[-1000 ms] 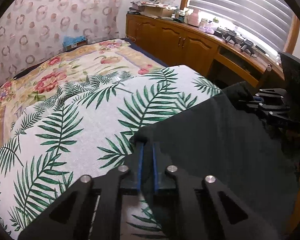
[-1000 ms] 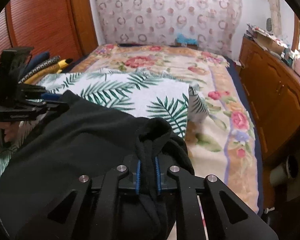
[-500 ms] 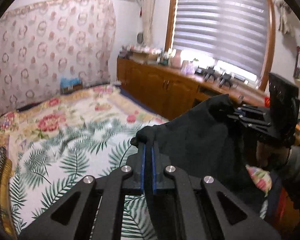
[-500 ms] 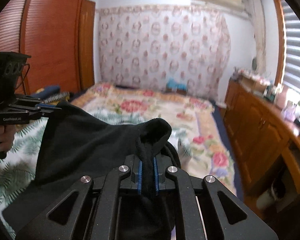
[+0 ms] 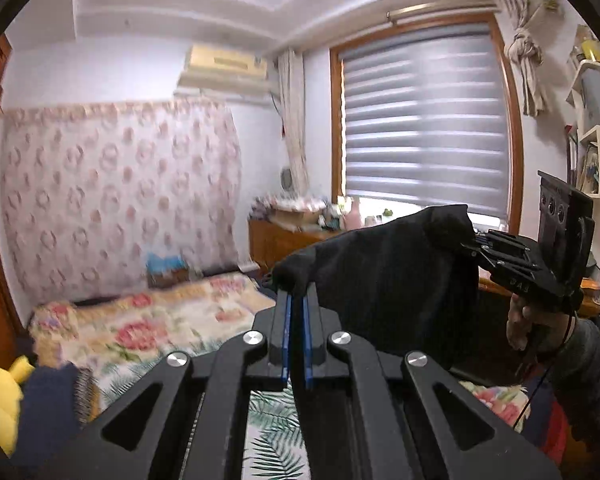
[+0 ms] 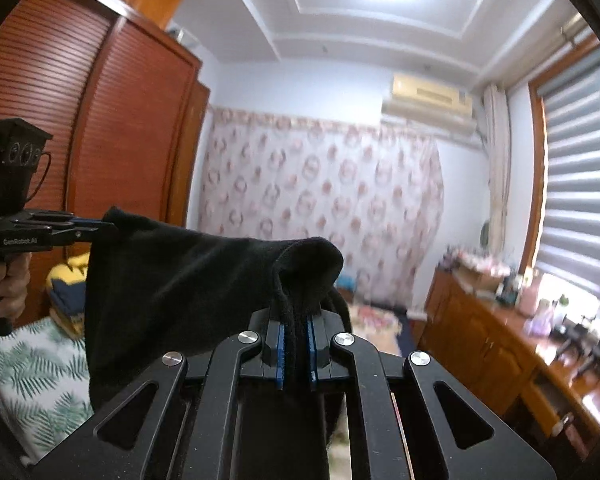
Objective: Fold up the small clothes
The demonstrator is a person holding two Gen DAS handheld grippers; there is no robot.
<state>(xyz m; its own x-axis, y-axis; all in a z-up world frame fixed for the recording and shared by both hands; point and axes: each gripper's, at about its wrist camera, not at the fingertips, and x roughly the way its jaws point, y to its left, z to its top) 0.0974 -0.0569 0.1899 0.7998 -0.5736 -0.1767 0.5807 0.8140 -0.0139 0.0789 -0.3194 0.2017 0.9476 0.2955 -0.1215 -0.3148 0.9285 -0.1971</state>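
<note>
Left tool has its blue pads pressed together on one top corner of the black garment, and the right tool is pinching the other corner, bunched fabric and a drawstring hanging between its pads. Both are held up high, pointing roughly level across the room. Each camera catches the other tool side-on with a hand around its grip. Only the right view shows the wardrobe. Top edge of the garment runs horizontally tool to tool, the rest drooping down, above the bed's palm-leaf end.
</note>
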